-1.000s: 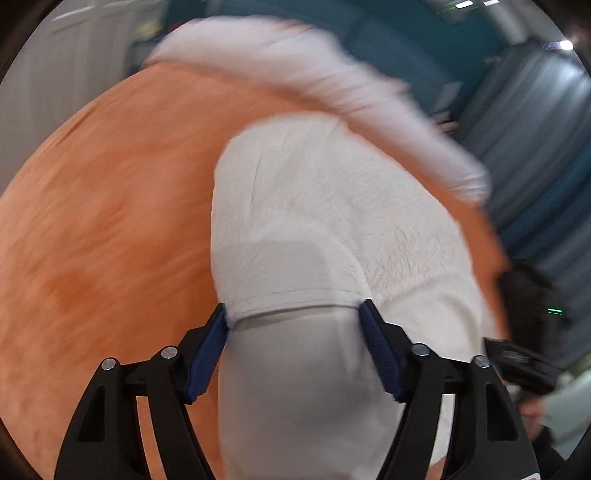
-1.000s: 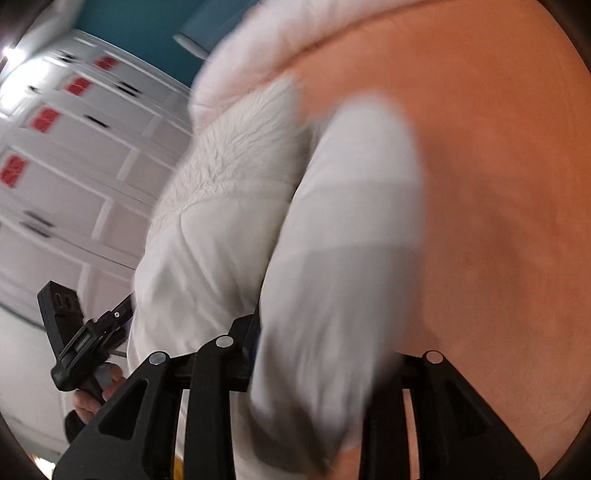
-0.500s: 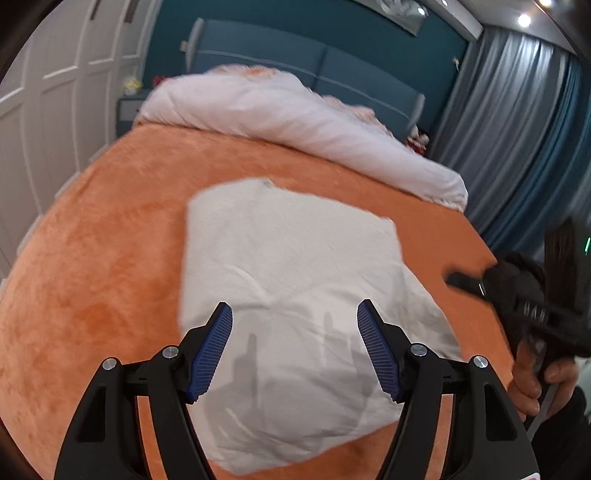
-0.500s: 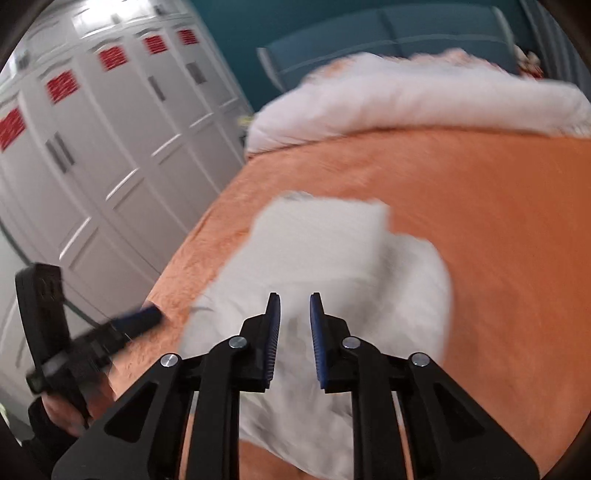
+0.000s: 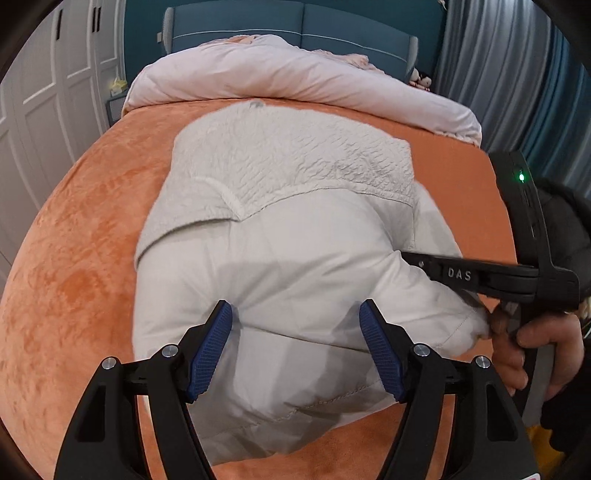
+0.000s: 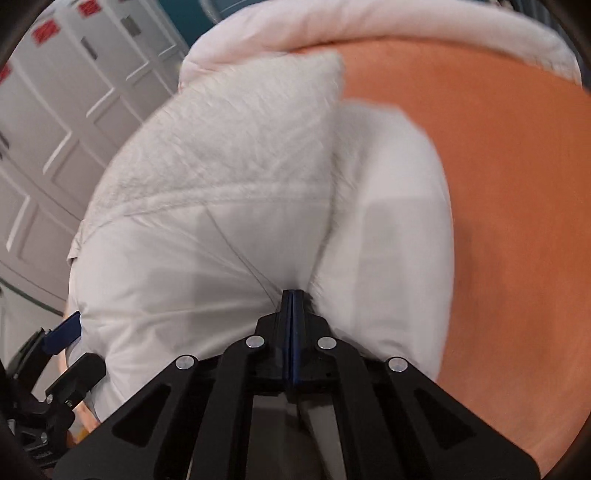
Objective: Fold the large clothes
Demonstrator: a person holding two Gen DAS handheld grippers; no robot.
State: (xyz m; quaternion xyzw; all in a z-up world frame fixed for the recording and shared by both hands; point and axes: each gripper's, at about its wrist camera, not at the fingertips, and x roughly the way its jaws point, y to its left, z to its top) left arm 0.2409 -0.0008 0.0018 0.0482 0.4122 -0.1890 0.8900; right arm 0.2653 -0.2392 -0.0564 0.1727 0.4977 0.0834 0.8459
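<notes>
A large white padded jacket (image 5: 280, 229), partly folded, with a fleecy textured upper panel, lies on the orange bed cover (image 5: 85, 229). My left gripper (image 5: 295, 343) is open, its blue pads on either side of a puffy fold at the jacket's near edge, holding nothing. My right gripper (image 6: 292, 299) is shut, its tips pressed into the jacket (image 6: 207, 229) at a fold near its right side; I cannot tell for sure that fabric is pinched. It also shows in the left wrist view (image 5: 461, 275), reaching in from the right onto the jacket.
A pale pink duvet (image 5: 295, 74) is bunched at the far end of the bed before a blue headboard (image 5: 295, 22). White wardrobe doors (image 6: 55, 110) stand to the left. Blue-grey curtains (image 5: 517, 74) hang to the right.
The jacket was dropped flat on the bed. Both grippers then came back down onto its near edge. The right gripper closed fully and pressed into the fabric.
</notes>
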